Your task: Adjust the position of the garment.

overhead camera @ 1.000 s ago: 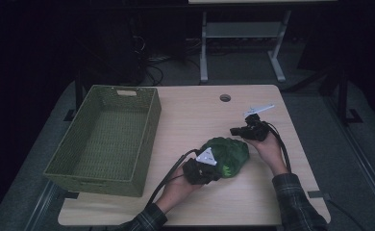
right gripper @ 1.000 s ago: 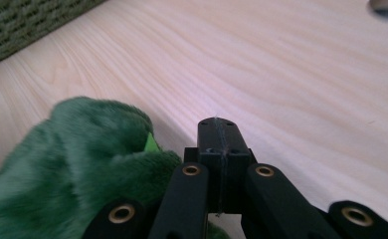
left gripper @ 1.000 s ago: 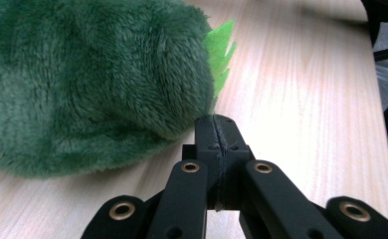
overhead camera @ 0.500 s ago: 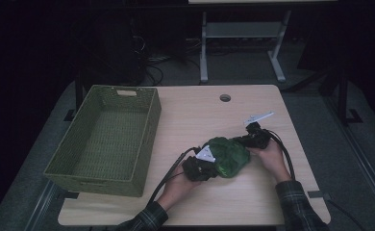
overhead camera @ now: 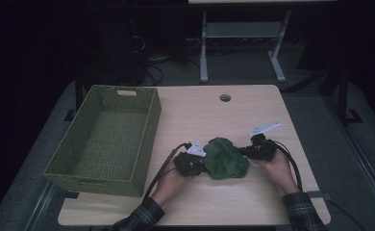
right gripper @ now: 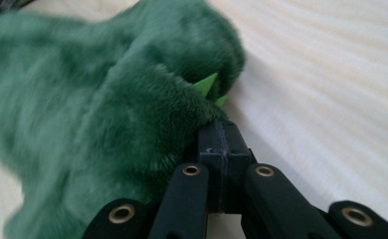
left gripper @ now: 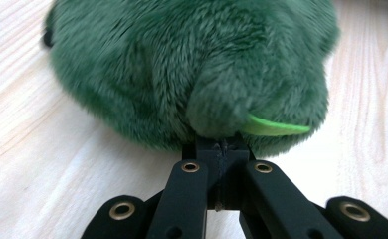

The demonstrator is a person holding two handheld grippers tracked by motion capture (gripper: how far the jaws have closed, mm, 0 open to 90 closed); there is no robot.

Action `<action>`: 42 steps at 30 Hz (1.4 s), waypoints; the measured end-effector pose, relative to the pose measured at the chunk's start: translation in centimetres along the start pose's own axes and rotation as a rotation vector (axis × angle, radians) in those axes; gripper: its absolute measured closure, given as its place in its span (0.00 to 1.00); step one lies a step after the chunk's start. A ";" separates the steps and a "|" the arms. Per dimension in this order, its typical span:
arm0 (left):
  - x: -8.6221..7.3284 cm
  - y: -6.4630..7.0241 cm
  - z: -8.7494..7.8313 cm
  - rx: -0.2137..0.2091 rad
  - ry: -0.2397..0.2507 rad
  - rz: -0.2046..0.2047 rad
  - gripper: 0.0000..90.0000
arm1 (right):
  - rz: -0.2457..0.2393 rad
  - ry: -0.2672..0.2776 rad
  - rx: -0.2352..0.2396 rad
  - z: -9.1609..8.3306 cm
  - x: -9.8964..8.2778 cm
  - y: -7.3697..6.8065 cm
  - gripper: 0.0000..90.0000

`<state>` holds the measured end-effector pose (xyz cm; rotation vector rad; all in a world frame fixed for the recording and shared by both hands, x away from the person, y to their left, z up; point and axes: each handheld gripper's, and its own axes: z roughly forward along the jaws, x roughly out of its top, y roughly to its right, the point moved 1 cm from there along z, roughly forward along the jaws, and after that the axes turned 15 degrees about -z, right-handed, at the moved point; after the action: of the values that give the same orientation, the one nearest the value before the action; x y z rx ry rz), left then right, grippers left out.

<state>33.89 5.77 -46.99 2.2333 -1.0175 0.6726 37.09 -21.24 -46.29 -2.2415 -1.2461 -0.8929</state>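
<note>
Green plush [overhead camera: 226, 159] lies on the table [overhead camera: 253, 115], right of the basket [overhead camera: 106, 139]. Left gripper [overhead camera: 201, 163] and right gripper [overhead camera: 245, 152] flank it, jaws together, each pinching a nub of fur. Risk: the thin pinch slips when lifted, and the toy sags or drops short of the basket.

No text, label, brand, number or sign can be read anywhere in these pictures.
</note>
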 end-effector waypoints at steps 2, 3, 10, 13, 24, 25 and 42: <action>-0.1 -0.3 -0.1 0.000 0.002 -0.002 1.00 | -0.006 -0.009 0.003 -0.3 -0.3 -0.5 1.00; -0.1 -0.4 -0.2 0.002 -0.001 0.000 1.00 | -0.007 -0.007 -0.001 -0.5 -0.5 -0.9 1.00; -0.1 -0.9 -0.6 0.005 0.004 -0.010 1.00 | -0.022 -0.018 0.021 -1.2 -1.6 -3.0 1.00; -0.1 -1.0 -0.7 0.004 0.002 -0.005 1.00 | -0.039 -0.012 0.006 -1.3 -1.7 -3.4 1.00; -0.4 -1.0 -3.4 0.014 -0.035 0.033 0.69 | 0.015 0.064 -0.202 -4.8 -4.8 -3.5 0.57; -0.4 -0.9 -3.6 0.013 -0.036 0.036 0.65 | 0.014 0.064 -0.225 -5.1 -5.3 -3.6 0.52; 2.0 1.1 -5.3 0.032 -0.020 0.098 0.24 | 0.039 -0.017 -0.337 -5.3 -9.4 -4.2 0.09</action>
<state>33.16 7.84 -41.63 2.2330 -1.1393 0.7150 28.05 -27.97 -48.96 -2.5249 -1.1222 -1.1433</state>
